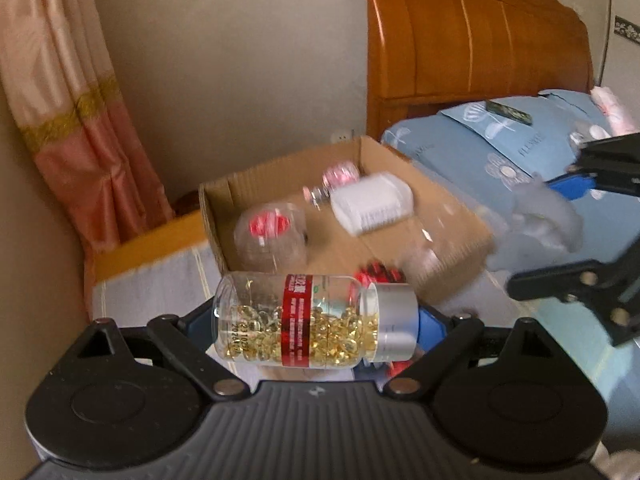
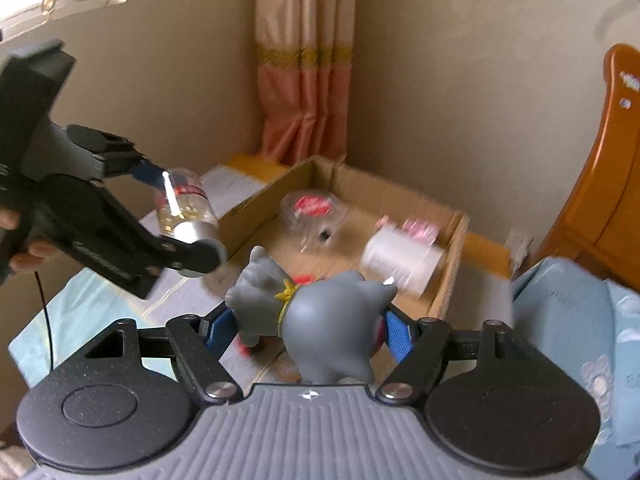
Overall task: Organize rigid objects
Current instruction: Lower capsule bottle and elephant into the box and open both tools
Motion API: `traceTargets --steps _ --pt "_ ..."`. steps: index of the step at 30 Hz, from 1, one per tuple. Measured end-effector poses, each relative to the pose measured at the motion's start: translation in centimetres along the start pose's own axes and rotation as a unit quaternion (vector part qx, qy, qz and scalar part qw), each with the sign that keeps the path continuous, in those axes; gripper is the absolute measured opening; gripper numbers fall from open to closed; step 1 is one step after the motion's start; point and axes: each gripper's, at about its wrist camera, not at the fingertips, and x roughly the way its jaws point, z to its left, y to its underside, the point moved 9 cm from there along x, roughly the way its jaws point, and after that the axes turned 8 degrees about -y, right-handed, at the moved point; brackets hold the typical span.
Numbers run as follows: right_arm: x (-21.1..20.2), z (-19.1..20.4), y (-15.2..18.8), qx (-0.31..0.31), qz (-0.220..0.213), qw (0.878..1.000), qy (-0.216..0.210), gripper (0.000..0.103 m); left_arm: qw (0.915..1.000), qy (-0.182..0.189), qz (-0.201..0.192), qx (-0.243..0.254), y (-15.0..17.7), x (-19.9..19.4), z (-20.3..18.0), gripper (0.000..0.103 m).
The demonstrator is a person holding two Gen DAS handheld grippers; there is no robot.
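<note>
My left gripper (image 1: 316, 320) is shut on a clear pill bottle (image 1: 304, 320) of yellow capsules with a red label and silver cap, held sideways above the near edge of an open cardboard box (image 1: 224, 208). It also shows in the right wrist view (image 2: 182, 208). My right gripper (image 2: 312, 328) is shut on a grey toy animal figure (image 2: 316, 320) with a yellow collar, held in front of the box (image 2: 452, 280). Inside the box lie a clear round jar (image 1: 272, 236) with a red lid, a white bottle (image 1: 372, 202) and a small pink-capped bottle (image 1: 340, 176).
The box rests on a striped bed cover (image 1: 160, 280). A blue flowered pillow (image 1: 500, 140) and a wooden headboard (image 1: 480, 40) are on the right. A pink curtain (image 1: 72, 120) hangs at the left wall. Red items (image 1: 380, 274) lie by the box's near edge.
</note>
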Motion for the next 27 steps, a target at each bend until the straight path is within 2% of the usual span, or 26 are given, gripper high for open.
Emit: traceTargets --steps 4,10,16,24,27 --pt "0.0 -2.1 -2.5 0.005 -0.01 1.0 0.011 0.078 0.9999 -0.008 -0.001 -0.009 -2.3 3.0 0.1 0.093" --pt "1.7 -4.2 -5.0 0.015 -0.009 1.0 0.013 0.078 0.9986 -0.027 -0.005 -0.046 -3.1 5.3 1.2 0.096" --pt "4.9 -5.2 -6.7 0.013 0.011 1.0 0.002 0.078 0.998 -0.028 -0.009 -0.056 -2.5 4.0 2.1 0.096" --pt "10.5 -5.3 -8.3 -0.017 0.064 0.998 -0.003 0.078 0.9984 -0.039 -0.013 -0.039 1.2 0.7 1.8 0.096" --pt "12.1 -5.2 -8.4 -0.022 0.075 0.997 0.003 0.083 0.9983 -0.045 -0.015 -0.034 2.1 0.1 1.8 0.096"
